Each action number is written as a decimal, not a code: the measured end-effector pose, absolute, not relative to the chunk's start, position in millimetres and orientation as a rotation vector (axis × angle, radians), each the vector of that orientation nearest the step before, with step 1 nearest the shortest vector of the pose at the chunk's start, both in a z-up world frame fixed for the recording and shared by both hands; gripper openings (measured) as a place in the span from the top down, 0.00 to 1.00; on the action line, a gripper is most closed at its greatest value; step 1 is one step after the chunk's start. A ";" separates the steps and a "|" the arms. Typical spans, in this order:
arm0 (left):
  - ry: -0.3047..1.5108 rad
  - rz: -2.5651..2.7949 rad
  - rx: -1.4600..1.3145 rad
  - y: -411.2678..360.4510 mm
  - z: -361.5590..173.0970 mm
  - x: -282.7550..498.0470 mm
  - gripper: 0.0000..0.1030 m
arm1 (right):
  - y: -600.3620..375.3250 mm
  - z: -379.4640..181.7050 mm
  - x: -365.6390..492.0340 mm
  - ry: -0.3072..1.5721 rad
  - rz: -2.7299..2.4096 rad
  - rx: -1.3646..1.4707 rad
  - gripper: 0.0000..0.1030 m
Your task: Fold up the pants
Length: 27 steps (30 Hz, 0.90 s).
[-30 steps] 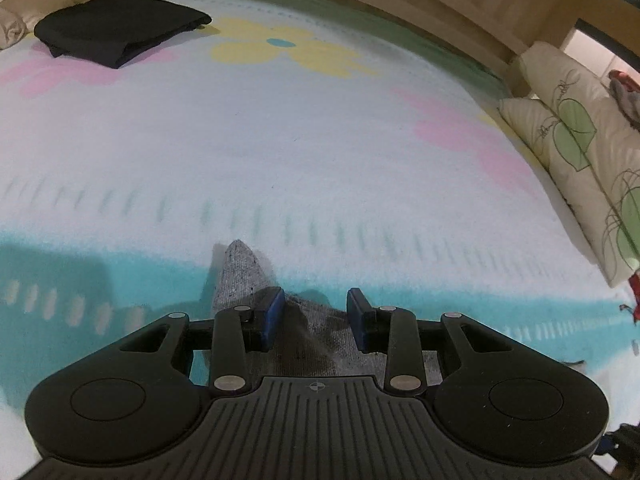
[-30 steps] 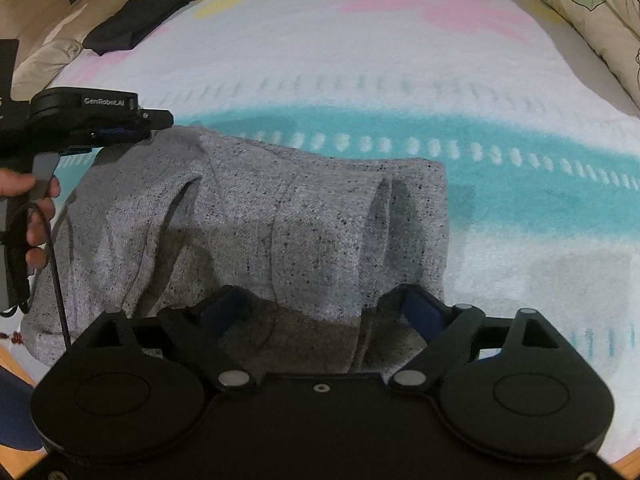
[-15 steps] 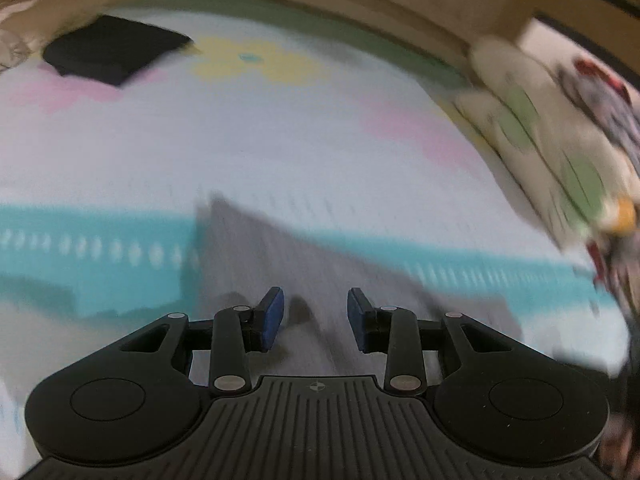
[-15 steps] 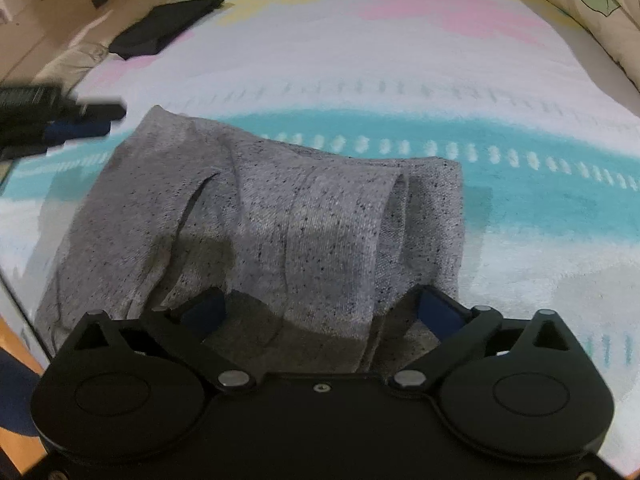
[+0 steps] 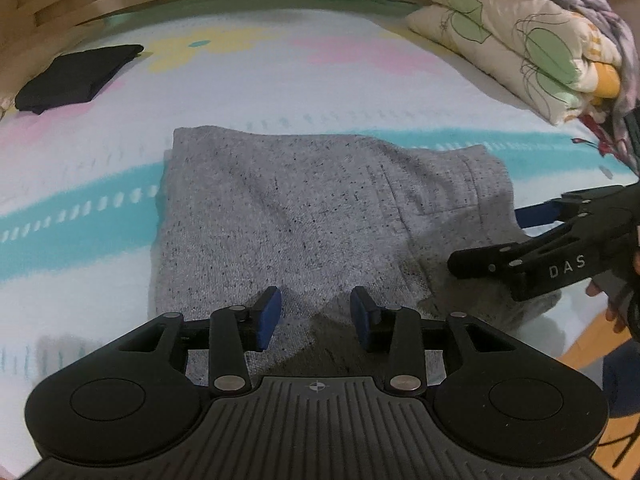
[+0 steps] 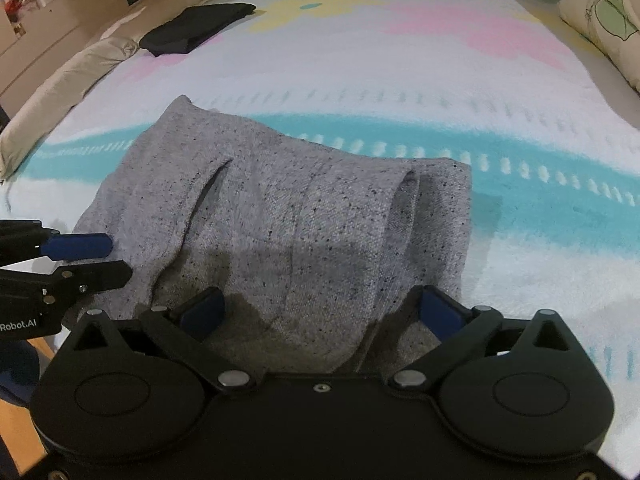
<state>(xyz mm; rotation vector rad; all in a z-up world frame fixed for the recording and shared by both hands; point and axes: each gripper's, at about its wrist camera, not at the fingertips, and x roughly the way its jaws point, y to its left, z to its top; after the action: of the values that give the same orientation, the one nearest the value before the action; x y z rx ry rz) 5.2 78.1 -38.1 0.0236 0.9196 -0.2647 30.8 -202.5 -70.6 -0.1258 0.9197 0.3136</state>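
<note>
Both sets of jaws are apart, the left gripper [image 5: 316, 316] still widening, so the gray pants [image 5: 320, 216] under them could flop open.

1. One pair of grey speckled pants [image 5: 312, 216], folded, at the near edge of the bed [image 5: 360, 92].
2. One folded black garment [image 5: 76, 78], toward the far left corner of the bed.
3. Two leaf-patterned pillows [image 5: 512, 46], stacked at the right edge of the bed.
4. One plain cream pillow [image 6: 68, 80], along the left edge.
5. Two grippers: left gripper [image 5: 316, 316], right gripper [image 6: 320, 312].
6. One bed with a flowered, teal-striped cover.
</note>
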 end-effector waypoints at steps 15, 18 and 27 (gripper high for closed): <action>0.930 -0.176 0.068 64.4 -36.1 3.8 0.61 | -195.4 -70.9 13.8 0.911 0.218 -0.105 0.01; 0.948 -0.150 0.071 61.0 -35.1 6.2 0.61 | -197.9 -73.2 9.9 0.922 0.166 -0.035 0.01; 0.969 -0.080 0.062 55.4 -34.2 7.4 0.61 | -194.0 -65.7 9.8 1.046 0.051 0.091 0.01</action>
<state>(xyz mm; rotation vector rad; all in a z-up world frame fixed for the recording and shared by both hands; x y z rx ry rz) 7.4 55.4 -34.2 0.0623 0.9694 -0.0799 9.8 -194.0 -65.7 0.0911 1.0465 0.0506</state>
